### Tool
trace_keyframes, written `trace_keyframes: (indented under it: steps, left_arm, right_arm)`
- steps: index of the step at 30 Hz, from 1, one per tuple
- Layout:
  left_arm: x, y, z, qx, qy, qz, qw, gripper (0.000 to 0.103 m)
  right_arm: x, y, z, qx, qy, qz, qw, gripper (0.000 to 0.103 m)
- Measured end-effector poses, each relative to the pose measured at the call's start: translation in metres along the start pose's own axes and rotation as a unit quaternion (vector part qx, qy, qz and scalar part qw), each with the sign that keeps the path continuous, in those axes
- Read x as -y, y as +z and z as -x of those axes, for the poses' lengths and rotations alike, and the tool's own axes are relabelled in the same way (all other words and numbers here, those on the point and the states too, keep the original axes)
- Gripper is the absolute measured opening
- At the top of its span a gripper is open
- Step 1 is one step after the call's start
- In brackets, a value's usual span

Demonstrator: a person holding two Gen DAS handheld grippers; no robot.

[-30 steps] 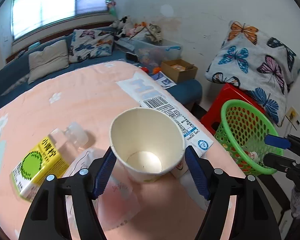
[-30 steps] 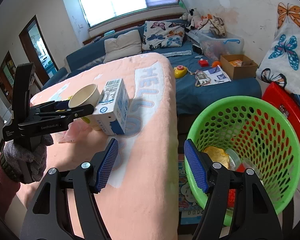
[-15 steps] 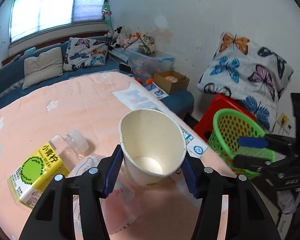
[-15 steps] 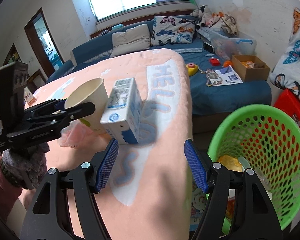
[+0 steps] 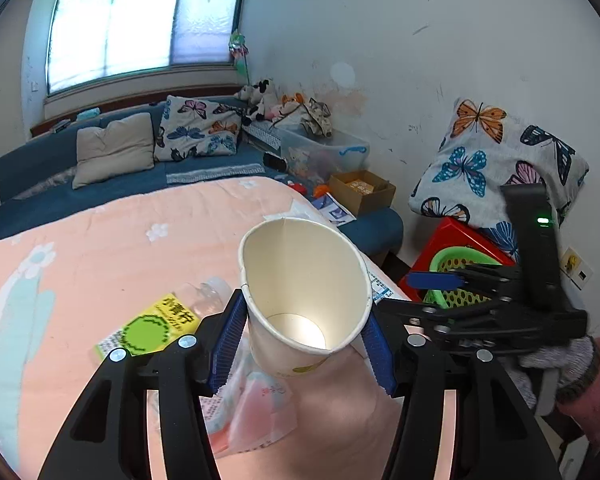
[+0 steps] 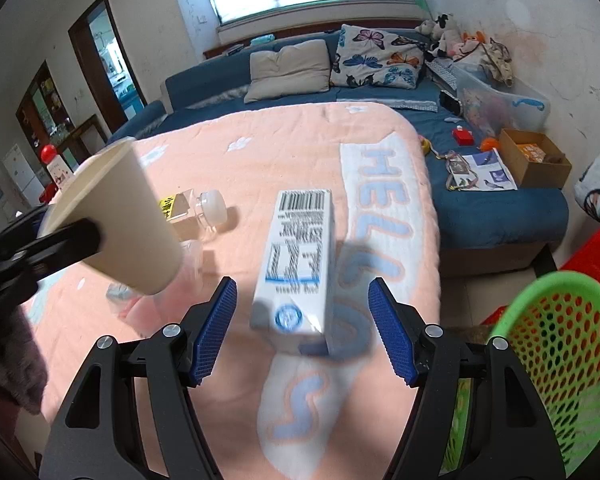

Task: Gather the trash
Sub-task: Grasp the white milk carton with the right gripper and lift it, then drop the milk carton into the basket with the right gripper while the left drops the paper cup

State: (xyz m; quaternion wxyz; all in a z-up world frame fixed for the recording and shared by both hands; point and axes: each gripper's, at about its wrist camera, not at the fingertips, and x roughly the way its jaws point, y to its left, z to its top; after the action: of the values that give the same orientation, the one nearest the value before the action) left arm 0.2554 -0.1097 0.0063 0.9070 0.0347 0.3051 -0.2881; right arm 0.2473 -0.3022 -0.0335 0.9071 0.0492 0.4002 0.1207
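Note:
My left gripper [image 5: 304, 340] is shut on a cream paper cup [image 5: 304, 292] and holds it lifted above the pink table; the cup also shows in the right wrist view [image 6: 120, 224]. My right gripper [image 6: 304, 332] is open, its fingers on either side of a white-and-blue milk carton [image 6: 296, 268] lying on the table, not touching it. The green mesh basket [image 6: 556, 364] with trash inside stands on the floor to the right; it also shows in the left wrist view [image 5: 460, 264].
A yellow-labelled bottle [image 5: 152, 324] and a crumpled plastic wrapper [image 5: 248, 412] lie on the table [image 5: 80, 240] under the cup. A red stool [image 5: 456, 236] stands behind the basket. A blue sofa [image 6: 300, 88] runs along the back.
My left gripper has closed on the cup and lifted it. My right gripper has swung from the basket toward the milk carton, now between its fingers.

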Motion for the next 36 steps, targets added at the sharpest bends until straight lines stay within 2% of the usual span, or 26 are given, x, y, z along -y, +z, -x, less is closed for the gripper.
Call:
trace_keyframes:
  steps: [8,16,30,36]
  left_arm:
    - [-0.005,0.003,0.019,0.011,0.002,0.012,0.9999,0.054]
    - [-0.002,-0.003,0.034,0.016,0.003,0.012,0.9998,0.054]
    - [0.030,-0.015,0.038,0.011,-0.019,0.011,0.9997,0.054]
    - [0.056,-0.014,0.036,0.011,-0.036,-0.002,0.9993,0.054]
  right_arm:
    - [-0.007,0.018,-0.033,-0.021,-0.009,0.007,1.000,0.065]
    - [-0.004,0.018,-0.052,-0.040,-0.017,0.001,0.999,0.045]
    - [0.011,-0.009,0.011,-0.004,-0.004,-0.020,1.000,0.043]
    - [0.027,-0.029,0.047,0.014,-0.020,-0.035,0.999,0.043]
